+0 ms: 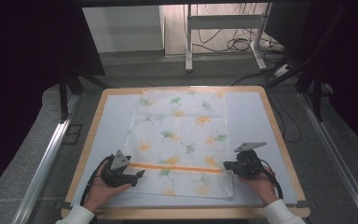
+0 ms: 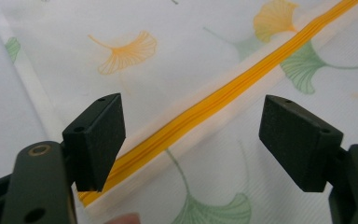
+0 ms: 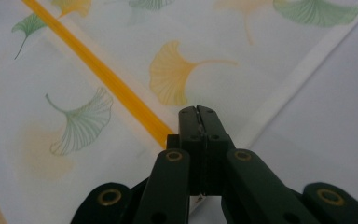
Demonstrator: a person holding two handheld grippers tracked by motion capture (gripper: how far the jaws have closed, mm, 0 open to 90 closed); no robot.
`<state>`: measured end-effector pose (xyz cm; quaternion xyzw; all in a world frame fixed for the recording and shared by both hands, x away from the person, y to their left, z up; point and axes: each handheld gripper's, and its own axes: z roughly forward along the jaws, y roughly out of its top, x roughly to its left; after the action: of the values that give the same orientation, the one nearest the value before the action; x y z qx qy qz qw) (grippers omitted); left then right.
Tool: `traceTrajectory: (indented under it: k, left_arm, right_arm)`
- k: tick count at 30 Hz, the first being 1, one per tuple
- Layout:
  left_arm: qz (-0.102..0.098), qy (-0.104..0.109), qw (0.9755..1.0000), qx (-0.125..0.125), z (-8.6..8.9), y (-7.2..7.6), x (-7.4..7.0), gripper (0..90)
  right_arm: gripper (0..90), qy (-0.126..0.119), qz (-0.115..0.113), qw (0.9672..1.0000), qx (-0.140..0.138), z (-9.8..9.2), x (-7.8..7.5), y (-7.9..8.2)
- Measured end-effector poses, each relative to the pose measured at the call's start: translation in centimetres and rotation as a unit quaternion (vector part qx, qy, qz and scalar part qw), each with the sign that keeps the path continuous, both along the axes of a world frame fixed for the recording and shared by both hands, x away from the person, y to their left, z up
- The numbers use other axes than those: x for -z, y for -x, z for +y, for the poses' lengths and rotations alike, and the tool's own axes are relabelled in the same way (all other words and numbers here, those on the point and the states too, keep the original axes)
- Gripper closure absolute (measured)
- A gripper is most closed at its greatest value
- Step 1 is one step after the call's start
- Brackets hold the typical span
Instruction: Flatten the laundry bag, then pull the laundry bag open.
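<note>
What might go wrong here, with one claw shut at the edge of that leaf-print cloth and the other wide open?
The right gripper is shut at the cloth's edge, beside the orange stripe; whether it actually pinches fabric is unclear, so a pull might slip off. The left gripper is open over the stripe's other end. Pulling one side alone would likely drag the cloth askew or bunch it on the table.

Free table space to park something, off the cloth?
Two bare strips of table: one between the cloth's left hem and the table's left rim, one between its right hem and the right rim. The far parts of both are clearest. A thin strip runs along the near edge. Near corners are crowded: left tool and right tool sit at the orange stripe's ends.
</note>
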<state>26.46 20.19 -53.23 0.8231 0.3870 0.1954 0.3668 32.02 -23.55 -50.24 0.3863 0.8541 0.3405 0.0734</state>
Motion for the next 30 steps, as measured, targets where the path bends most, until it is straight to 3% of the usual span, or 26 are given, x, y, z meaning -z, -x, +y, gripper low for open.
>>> traceTrajectory:
  k: [7,12,19,23,30]
  left_arm:
    - [-0.013,0.015,0.9998,-0.008,-0.5,0.2,-0.7,23.4]
    - [-0.006,0.006,0.9999,0.012,-2.3,0.2,-1.0,25.6]
    - [-0.001,0.011,0.9992,0.038,-4.9,-0.6,-1.7,28.2]
    - [-0.006,0.008,0.9983,0.058,-6.9,-0.9,-2.3,28.1]
    - [-0.009,0.003,0.9939,0.109,-11.9,-1.2,-2.9,27.8]
  right_arm:
    - [89.2,-0.011,0.011,0.9998,-0.013,-0.7,0.4,2.0]
    - [89.2,-0.013,0.010,0.9995,-0.025,-0.5,0.4,3.4]
    - [89.2,-0.008,0.014,0.9991,-0.038,-0.2,0.7,4.7]
    - [89.2,-0.011,0.009,0.9993,-0.035,-0.4,0.6,5.1]
    - [89.2,-0.014,0.006,0.9993,-0.033,-0.6,0.7,5.5]
